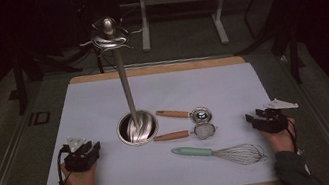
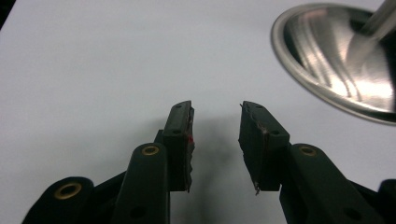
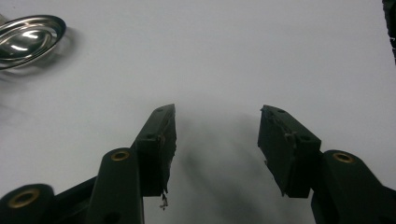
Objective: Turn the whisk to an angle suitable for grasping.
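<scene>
A steel utensil stand (image 1: 124, 79) rises from a round base (image 1: 137, 127) in the middle of the white sheet (image 1: 103, 102). To its right lie two wood-handled utensils, a small scoop (image 1: 199, 114) and a small strainer (image 1: 204, 130). In front of them lies a whisk (image 1: 233, 153) with a green handle. My left gripper (image 1: 92, 150) rests at the left on the sheet, open and empty (image 2: 215, 121), with the stand's base (image 2: 336, 60) ahead to its right. My right gripper (image 1: 254, 120) rests at the right edge, open and empty (image 3: 217, 123).
The sheet covers a wooden board (image 1: 158, 69) on a dark table. Metal frame legs (image 1: 180, 14) stand behind the table in the dark. The stand's top (image 1: 109, 33) carries hooks high above the sheet.
</scene>
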Demonstrator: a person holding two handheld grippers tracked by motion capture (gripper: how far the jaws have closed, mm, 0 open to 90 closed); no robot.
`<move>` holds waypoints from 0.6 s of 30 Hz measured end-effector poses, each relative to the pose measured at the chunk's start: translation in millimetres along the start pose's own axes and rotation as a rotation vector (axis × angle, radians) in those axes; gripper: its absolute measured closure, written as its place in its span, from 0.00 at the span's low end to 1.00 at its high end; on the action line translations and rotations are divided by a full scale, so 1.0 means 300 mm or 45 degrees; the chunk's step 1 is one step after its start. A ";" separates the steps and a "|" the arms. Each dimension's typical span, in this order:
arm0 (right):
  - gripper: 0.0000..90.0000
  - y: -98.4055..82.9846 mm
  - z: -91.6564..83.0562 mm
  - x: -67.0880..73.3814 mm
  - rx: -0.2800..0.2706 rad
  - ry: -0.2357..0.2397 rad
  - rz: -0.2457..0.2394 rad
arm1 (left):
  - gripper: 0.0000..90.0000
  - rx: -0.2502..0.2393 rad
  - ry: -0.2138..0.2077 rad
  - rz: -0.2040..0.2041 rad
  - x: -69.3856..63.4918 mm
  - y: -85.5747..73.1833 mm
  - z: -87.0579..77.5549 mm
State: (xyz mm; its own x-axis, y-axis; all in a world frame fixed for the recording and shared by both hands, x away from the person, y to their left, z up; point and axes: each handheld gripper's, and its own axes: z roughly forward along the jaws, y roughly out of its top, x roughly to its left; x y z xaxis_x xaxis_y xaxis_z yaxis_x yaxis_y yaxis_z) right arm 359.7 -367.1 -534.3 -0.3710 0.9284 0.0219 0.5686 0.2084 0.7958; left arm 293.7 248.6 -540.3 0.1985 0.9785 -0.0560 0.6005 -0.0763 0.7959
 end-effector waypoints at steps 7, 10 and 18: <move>0.54 0.001 0.001 0.005 0.007 0.009 -0.018 | 0.76 -0.030 -0.052 0.044 -0.004 -0.004 -0.007; 0.56 0.003 0.005 0.006 0.019 0.025 -0.032 | 0.76 -0.040 -0.085 0.063 -0.007 -0.006 -0.009; 0.64 0.011 0.005 -0.002 0.051 0.165 -0.007 | 0.75 -0.028 -0.071 0.093 -0.018 -0.005 -0.007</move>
State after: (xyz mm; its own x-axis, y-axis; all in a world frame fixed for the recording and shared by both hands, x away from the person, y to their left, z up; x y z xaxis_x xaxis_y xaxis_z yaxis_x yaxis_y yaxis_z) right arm 362.7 -366.6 -532.6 -0.4644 0.8802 0.0978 0.5942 0.2278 0.7714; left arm 290.2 243.9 -540.2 0.2846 0.9582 -0.0306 0.5660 -0.1422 0.8121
